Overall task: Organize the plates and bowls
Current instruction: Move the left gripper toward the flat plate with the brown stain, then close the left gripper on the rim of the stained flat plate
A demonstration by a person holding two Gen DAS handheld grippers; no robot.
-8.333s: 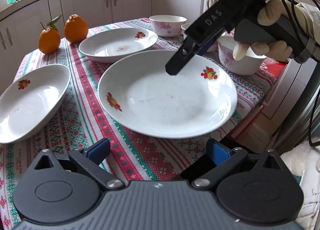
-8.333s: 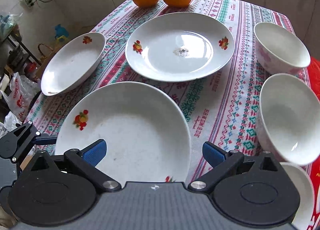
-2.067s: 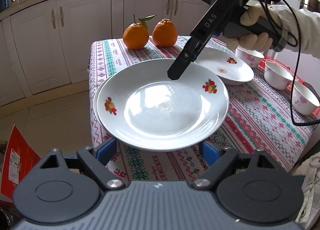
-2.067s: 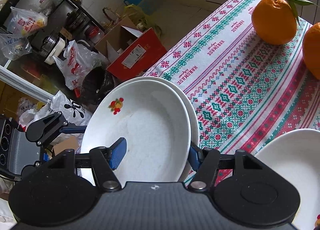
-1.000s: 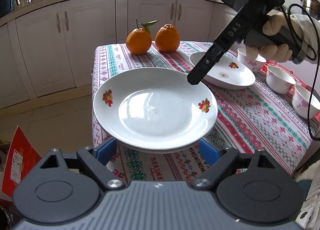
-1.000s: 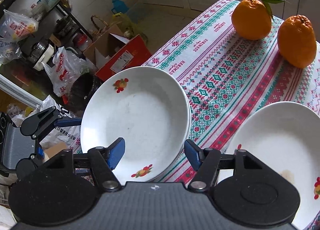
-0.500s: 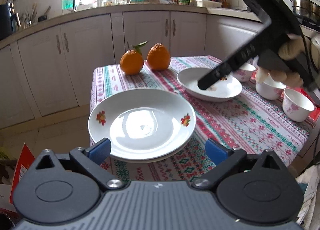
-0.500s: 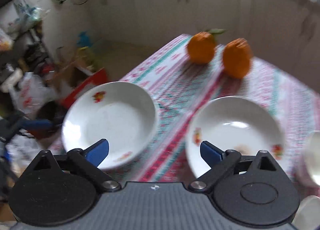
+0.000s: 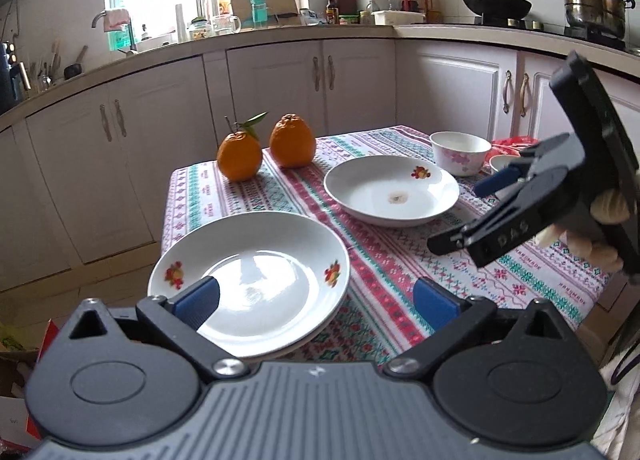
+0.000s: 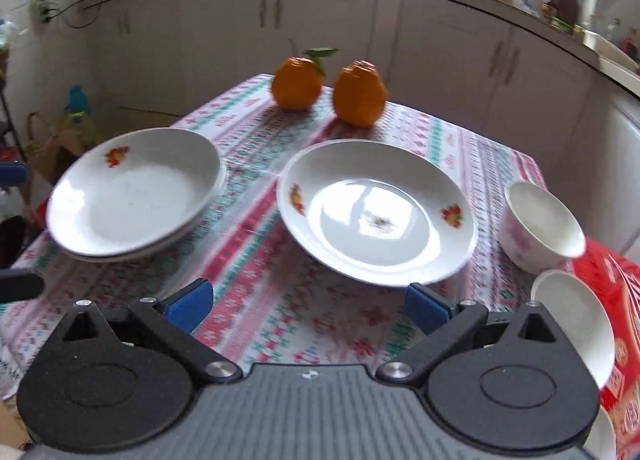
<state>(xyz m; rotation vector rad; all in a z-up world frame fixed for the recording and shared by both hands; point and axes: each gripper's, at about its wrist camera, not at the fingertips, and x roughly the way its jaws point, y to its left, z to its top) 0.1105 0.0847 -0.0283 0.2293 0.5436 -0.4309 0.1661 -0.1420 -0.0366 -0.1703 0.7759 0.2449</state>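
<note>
1. Nearest, two stacked plates point(image 9: 256, 272) lie at the bench point(image 9: 400, 260) corner, their rim overhanging the edge.
2. Beside them, apart, a single plate point(image 10: 376, 211) sits mid-bench; its centre bears a small brown mark.
3. Two bowls point(image 10: 540, 225) stand near the right edge.
4. Left tongs point(image 9: 316, 300): jaws opening, wide apart, gripping nothing.
5. Right tongs point(image 10: 308, 304): jaws opening, wide apart, empty, above the patterned cloth.
6. Two oranges point(image 9: 240, 155) rest at the far edge.
</note>
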